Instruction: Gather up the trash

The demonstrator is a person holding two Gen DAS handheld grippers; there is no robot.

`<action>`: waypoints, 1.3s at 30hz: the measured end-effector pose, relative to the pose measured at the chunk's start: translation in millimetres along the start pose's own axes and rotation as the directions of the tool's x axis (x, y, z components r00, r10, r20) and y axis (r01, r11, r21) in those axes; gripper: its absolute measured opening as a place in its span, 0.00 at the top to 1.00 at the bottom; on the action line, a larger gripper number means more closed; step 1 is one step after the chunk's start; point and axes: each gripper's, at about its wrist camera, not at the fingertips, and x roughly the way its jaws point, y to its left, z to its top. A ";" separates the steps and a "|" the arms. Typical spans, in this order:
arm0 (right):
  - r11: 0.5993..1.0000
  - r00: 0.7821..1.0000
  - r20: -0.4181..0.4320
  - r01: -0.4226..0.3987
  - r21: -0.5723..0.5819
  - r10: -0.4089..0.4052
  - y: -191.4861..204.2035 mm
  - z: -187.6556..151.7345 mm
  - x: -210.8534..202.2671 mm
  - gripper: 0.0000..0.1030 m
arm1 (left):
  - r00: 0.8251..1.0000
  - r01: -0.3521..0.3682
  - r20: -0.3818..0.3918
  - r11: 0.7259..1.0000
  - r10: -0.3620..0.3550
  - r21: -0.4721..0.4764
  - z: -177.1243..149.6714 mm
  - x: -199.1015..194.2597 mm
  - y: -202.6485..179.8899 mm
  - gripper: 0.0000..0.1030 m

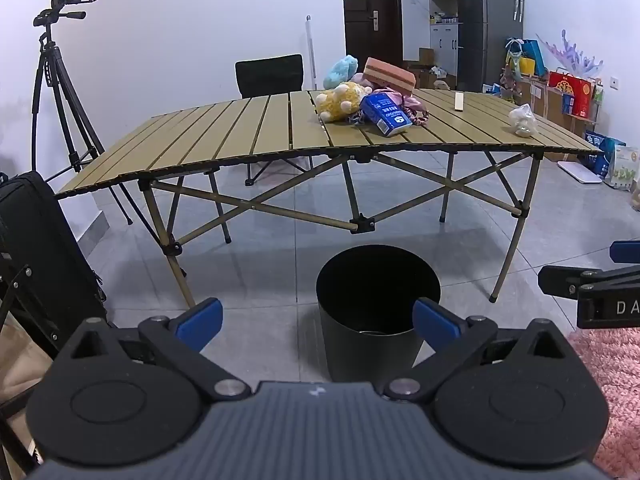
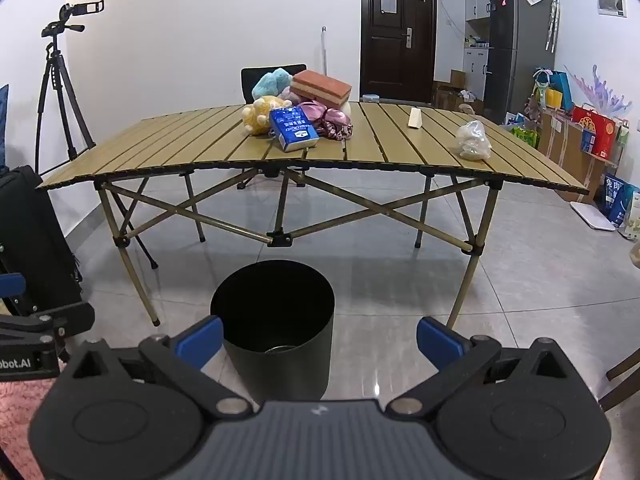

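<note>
A black round bin (image 1: 378, 308) stands on the tiled floor in front of the folding slatted table (image 1: 240, 140); it also shows in the right wrist view (image 2: 276, 320). On the table lie a blue carton (image 1: 386, 114) (image 2: 294, 128), a crumpled clear plastic bag (image 1: 523, 120) (image 2: 473, 141) and a small pale wrapper (image 1: 459, 101) (image 2: 414, 118). My left gripper (image 1: 318, 318) is open and empty, low, just before the bin. My right gripper (image 2: 320, 340) is open and empty, to the bin's right.
Plush toys (image 1: 344, 98), a brown-pink box (image 1: 390, 74) and purple cloth (image 2: 328, 120) are piled mid-table. A black chair (image 1: 270, 76) stands behind. A tripod (image 1: 56, 80) and black case (image 1: 36, 248) are at left. A pink rug (image 1: 612, 380) lies by the grippers. Bags and boxes (image 2: 592, 136) line the right wall.
</note>
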 end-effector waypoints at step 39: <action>1.000 1.000 -0.009 -0.001 -0.008 0.001 2.3 1.0 2.5 0.00 | 1.000 0.004 0.001 1.000 -0.004 0.000 -0.2 0.4 0.0 0.00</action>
